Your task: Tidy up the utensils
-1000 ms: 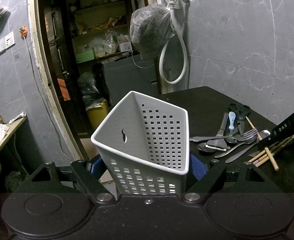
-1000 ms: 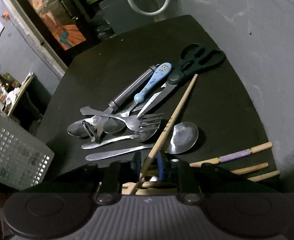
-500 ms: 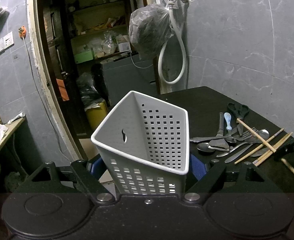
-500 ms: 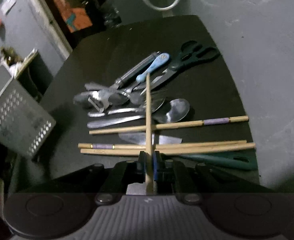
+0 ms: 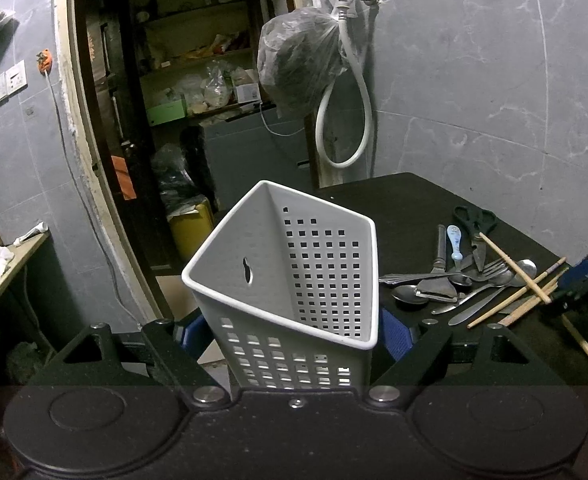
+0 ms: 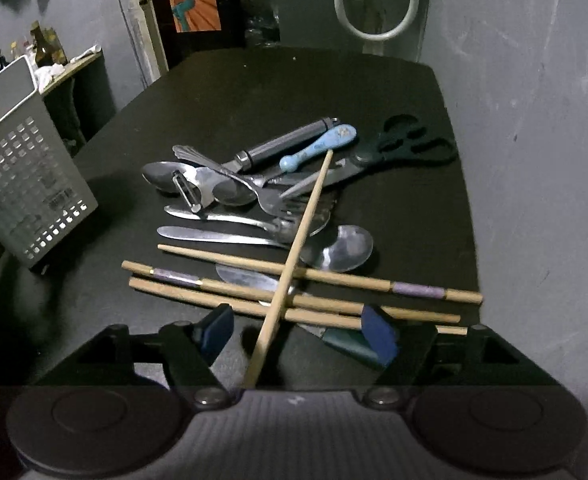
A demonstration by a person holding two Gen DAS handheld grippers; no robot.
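My left gripper [image 5: 294, 340] is shut on a white perforated caddy [image 5: 289, 280], held tilted over the table's left edge; it also shows in the right wrist view [image 6: 25, 176]. My right gripper [image 6: 298, 332] is open above a pile of utensils on the black table [image 6: 294, 88]. One wooden chopstick [image 6: 294, 264] lies loose between its fingers, across other chopsticks [image 6: 334, 280]. Beyond lie spoons [image 6: 342, 248], a fork [image 6: 277, 204], a peeler [image 6: 189, 196], a blue-handled utensil [image 6: 322, 146] and black scissors [image 6: 406, 146]. The pile [image 5: 466, 280] and my right gripper [image 5: 586, 280] show in the left wrist view.
A grey tiled wall [image 6: 534, 120] runs along the table's right side. A tap with a white hose [image 5: 346, 112] and a hanging bag [image 5: 298, 68] are behind the table. A doorway with shelves [image 5: 189, 80] lies to the left.
My right gripper has opened and let go of the chopstick, which now rests across the other chopsticks. The right gripper view has swung left. The left gripper and caddy have stayed still.
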